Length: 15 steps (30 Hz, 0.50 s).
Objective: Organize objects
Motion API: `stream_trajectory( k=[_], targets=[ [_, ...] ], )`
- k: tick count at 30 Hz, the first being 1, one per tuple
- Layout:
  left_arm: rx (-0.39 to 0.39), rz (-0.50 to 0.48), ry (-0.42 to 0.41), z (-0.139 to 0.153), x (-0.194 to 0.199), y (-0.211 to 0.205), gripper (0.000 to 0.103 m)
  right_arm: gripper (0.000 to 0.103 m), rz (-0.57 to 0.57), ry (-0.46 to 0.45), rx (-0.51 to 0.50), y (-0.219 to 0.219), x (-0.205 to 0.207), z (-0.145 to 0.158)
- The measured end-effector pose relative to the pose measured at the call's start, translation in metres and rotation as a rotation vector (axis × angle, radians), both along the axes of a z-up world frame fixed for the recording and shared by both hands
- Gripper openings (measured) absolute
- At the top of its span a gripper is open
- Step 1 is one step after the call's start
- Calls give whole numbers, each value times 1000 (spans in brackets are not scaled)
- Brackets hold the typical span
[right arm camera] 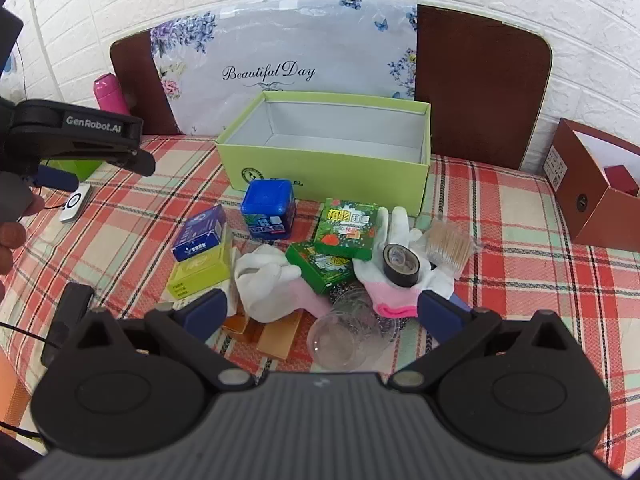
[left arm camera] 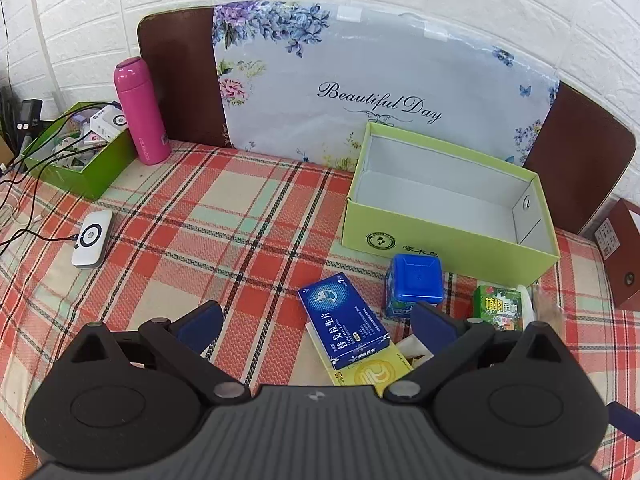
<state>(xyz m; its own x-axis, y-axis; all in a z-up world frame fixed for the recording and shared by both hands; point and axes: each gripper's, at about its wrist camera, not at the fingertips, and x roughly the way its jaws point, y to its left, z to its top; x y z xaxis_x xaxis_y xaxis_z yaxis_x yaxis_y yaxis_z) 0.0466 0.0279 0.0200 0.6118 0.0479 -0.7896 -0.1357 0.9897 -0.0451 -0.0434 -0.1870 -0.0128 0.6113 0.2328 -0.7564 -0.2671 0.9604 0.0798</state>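
Both claws released, nothing held: left claw (left arm camera: 316, 320), right claw (right arm camera: 322, 310). Clear cup (right arm camera: 348, 336) looks light, thin, crushable; I'd pinch its rim gently. Green box (right arm camera: 332, 156) empty.

We hold two matching grippers: on the left gripper (left arm camera: 318, 322) and the right gripper (right arm camera: 322, 308) alike, a ribbed dark grey body carries two round black housings with raised discs. From silver pivot pins just inside these, black link arms run forward to navy blue finger pads (right arm camera: 206, 312). Seen from the side in the right wrist view, the left gripper's black shell bears white "GenRobot.AI" lettering, with bare fingers (right arm camera: 12, 236) below it.
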Motion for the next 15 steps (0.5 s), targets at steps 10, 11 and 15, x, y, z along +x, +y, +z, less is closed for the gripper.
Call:
stream_trajectory(
  k=[10,11,15],
  targets=[
    [-4,-17,51,-17,18,9,103,103,38,30,7,22,15,-6],
    [-3,-19,57,-20,20,12,103,103,45,33,7,26,17,-7],
    [-30,-10,103,-36,32,28,102,103,105,47,-1,48,28,-12]
  ],
)
